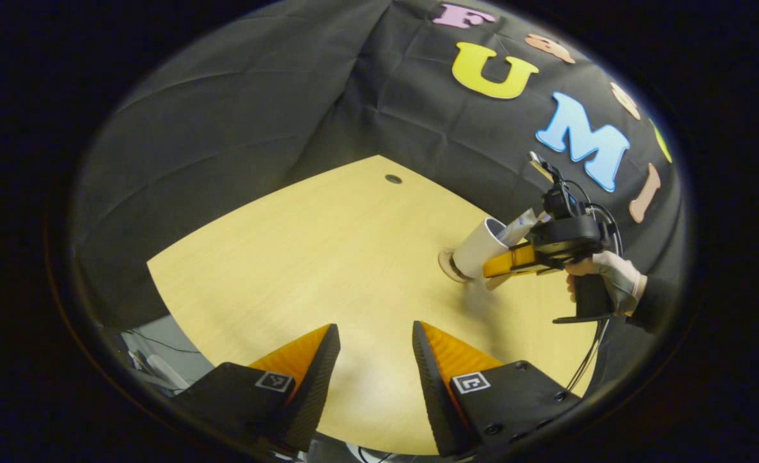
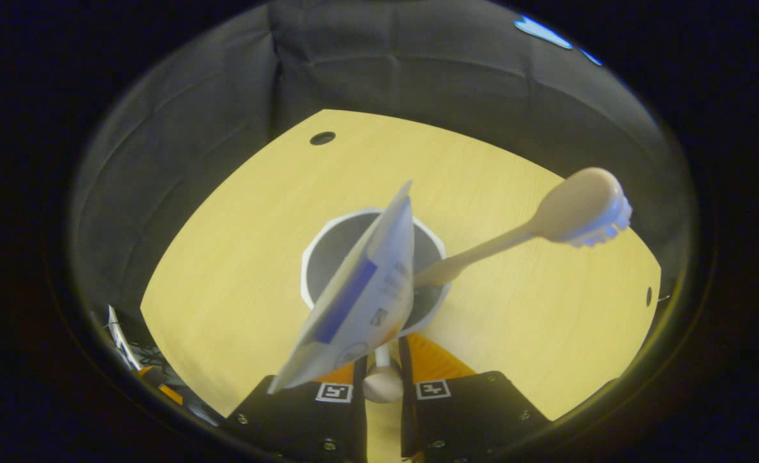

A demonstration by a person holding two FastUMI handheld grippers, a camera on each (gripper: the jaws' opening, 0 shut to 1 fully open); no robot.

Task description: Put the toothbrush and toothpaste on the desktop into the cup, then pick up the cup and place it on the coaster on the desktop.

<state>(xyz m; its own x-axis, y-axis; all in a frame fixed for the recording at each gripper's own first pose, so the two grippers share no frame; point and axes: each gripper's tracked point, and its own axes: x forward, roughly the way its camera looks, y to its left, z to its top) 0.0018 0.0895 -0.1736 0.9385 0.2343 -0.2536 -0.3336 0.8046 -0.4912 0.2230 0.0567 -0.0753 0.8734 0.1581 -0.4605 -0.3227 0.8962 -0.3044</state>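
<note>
A: Cup first. White outside, grey inside. In the right gripper view we look down into its mouth. Toothpaste tube and toothbrush both stand in it, leaning out over the rim.

B: Where on the desktop?

A: In the left gripper view the cup sits toward the right edge, tilted, its base on a round tan coaster. Whether the base lies flat on it, cannot tell.

B: Any writing on the tube?

A: A blue band and small print, too blurred to read. No brand legible. The brush is cream, with its bristle head at the top.

B: Right gripper?

A: The right gripper has its fingers drawn close, clamped on the cup's handle, a small rounded knob between them. In the left gripper view the same right gripper meets the cup's side, with a gloved hand on its grip.

B: Left gripper?

A: The left gripper has fingers spread wide, nothing between them, over bare wood near the front edge, well apart from the cup.

B: Anything else?

A: A dark cable hole near the far corner of the desktop. Square tags on both grippers' bodies, pattern only, no text. Cables past the front-left corner.
</note>
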